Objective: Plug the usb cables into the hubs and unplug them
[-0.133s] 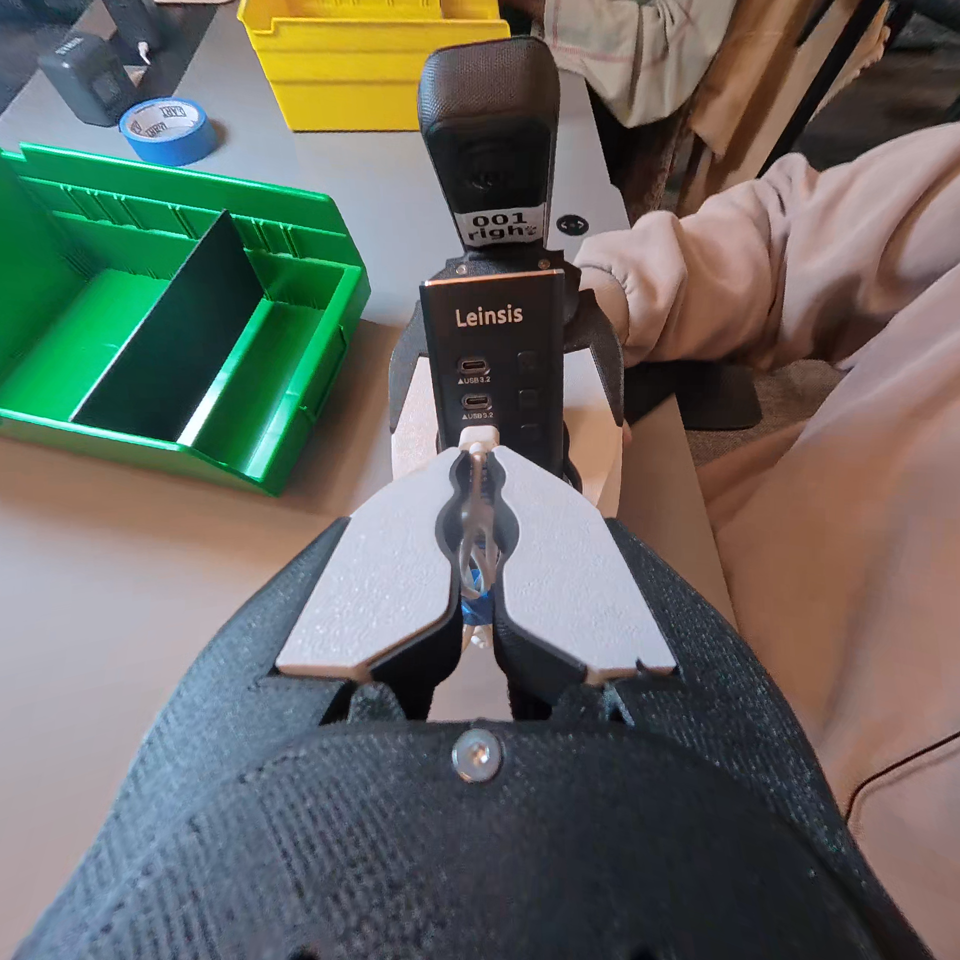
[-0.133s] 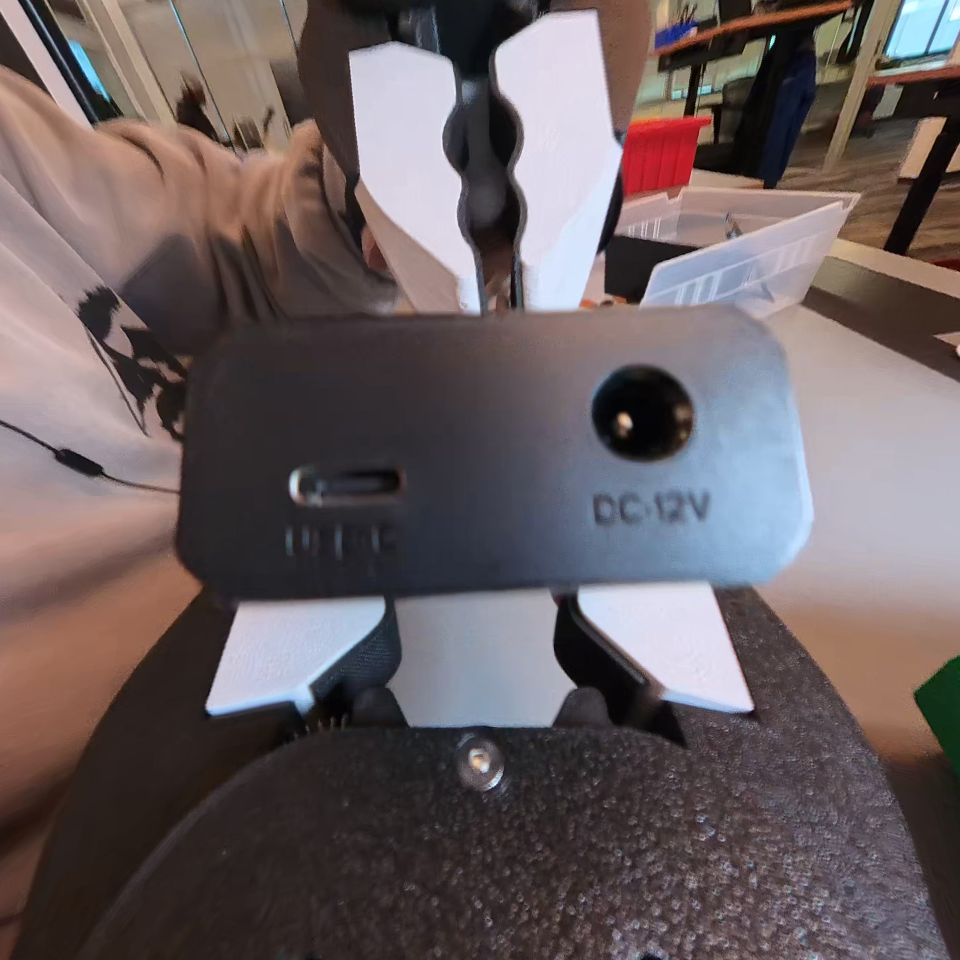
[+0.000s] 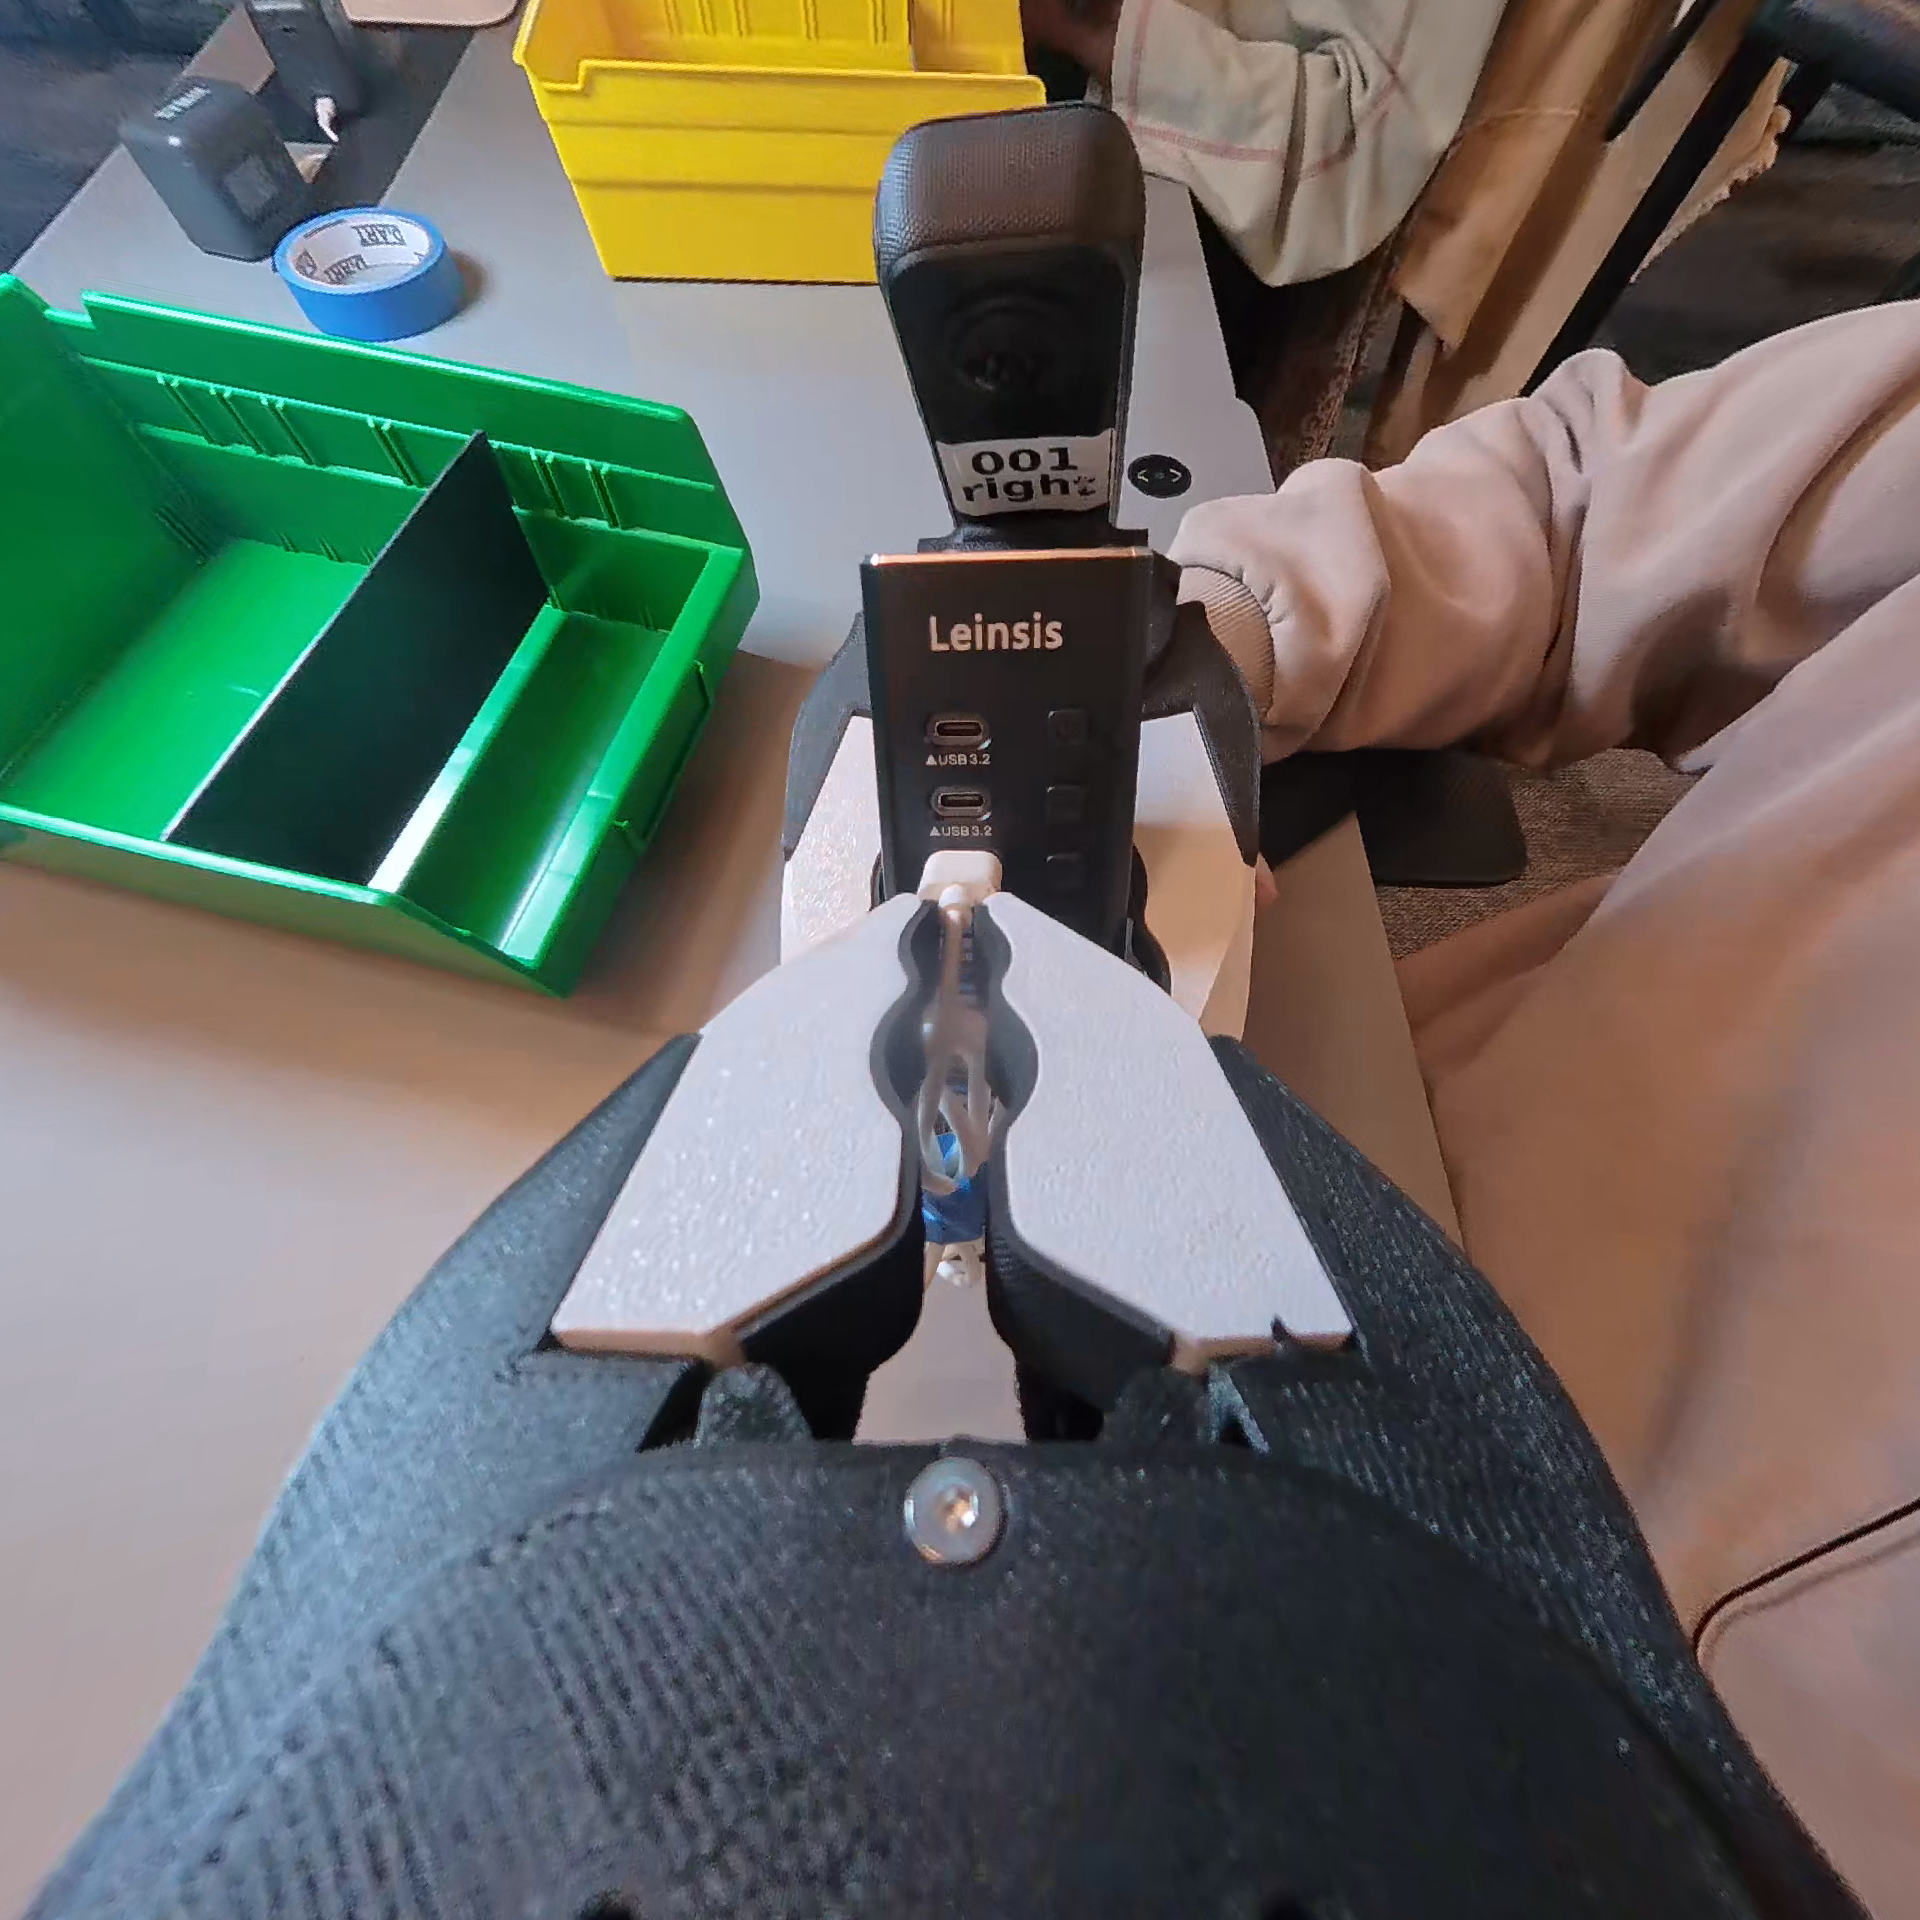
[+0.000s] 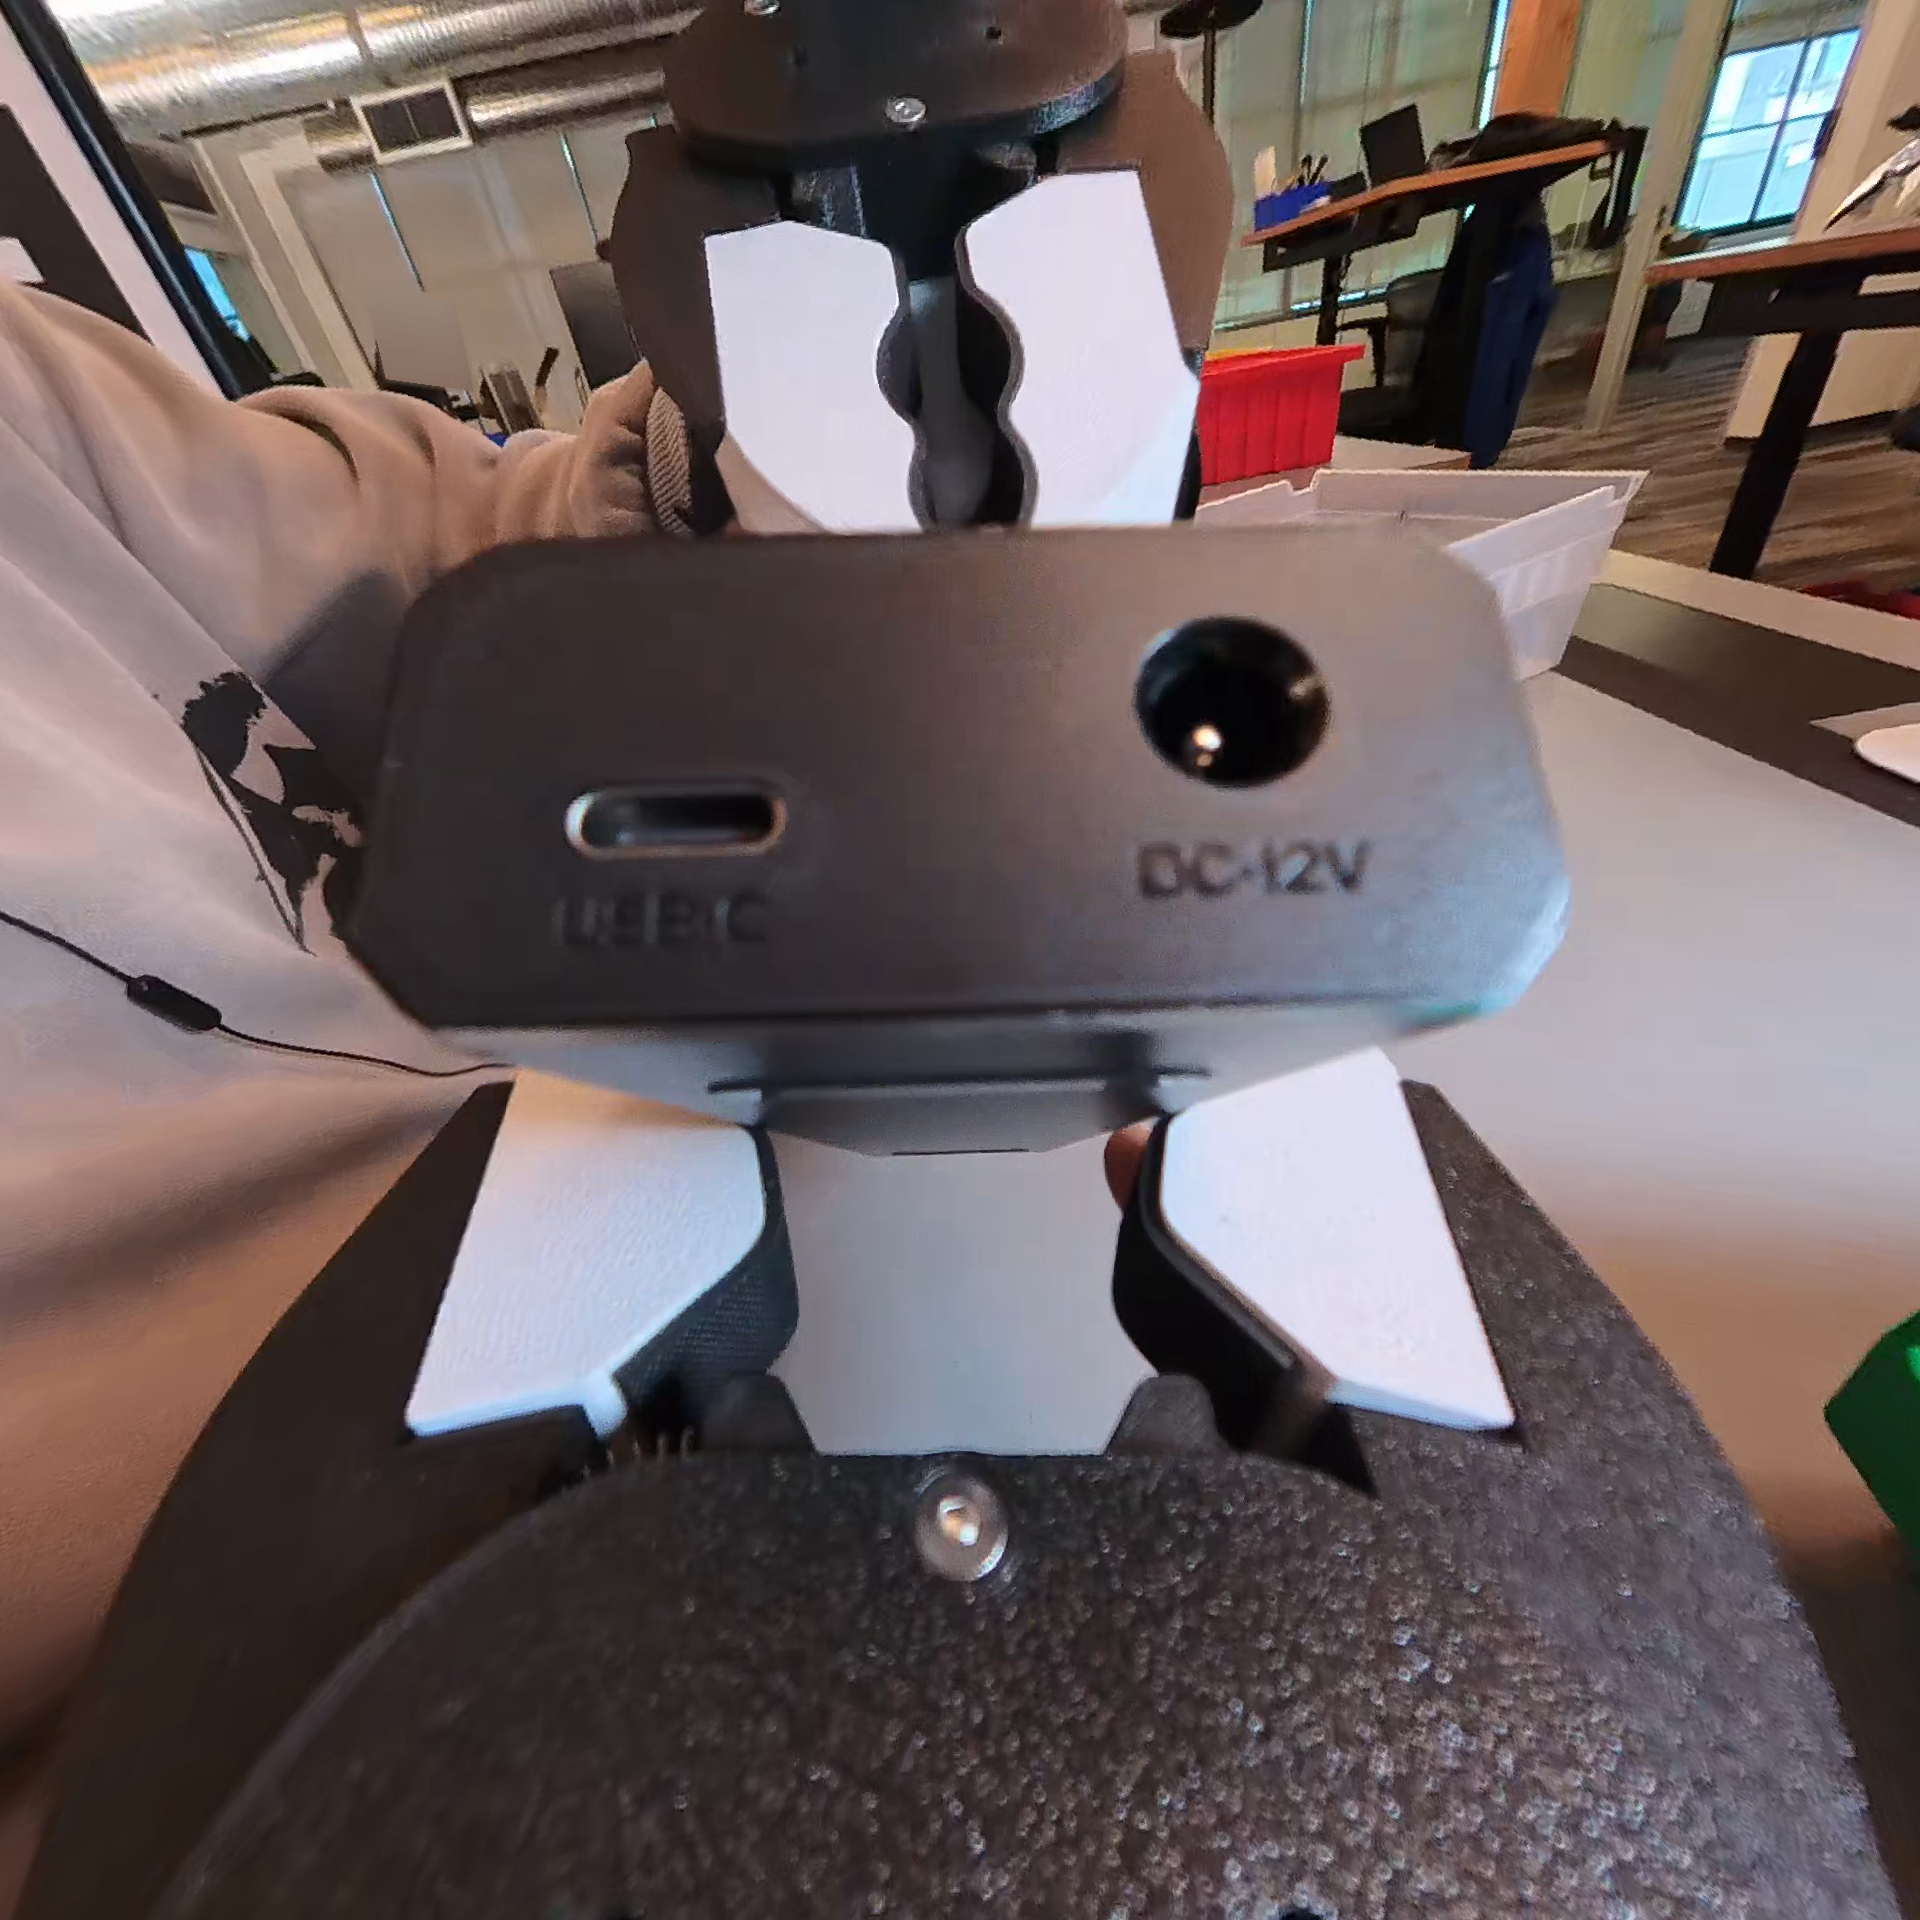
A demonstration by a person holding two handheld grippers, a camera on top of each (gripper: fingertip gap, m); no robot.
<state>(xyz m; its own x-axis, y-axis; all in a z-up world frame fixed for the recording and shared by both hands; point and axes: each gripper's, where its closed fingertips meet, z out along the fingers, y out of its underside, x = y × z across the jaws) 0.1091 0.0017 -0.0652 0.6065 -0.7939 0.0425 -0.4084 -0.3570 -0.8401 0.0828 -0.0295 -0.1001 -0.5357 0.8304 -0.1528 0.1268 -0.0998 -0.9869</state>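
- The left hand-held gripper is clenched on a white plug, its fingers nearly meeting around the pale cable that runs back between them.
- The plug sits at the lowest port on the face of the black hub, touching it; how deep it is seated I cannot tell, as the fingertips cover the joint.
- Two ports above it on the hub are free.
- The right hand-held gripper grasps the hub from the far end, holding it above the surface; its fingers flank the hub's end face, which fills the right wrist view.
- A green bin with a dark divider stands to the left on the surface, a yellow bin and a roll of blue tape beyond it.
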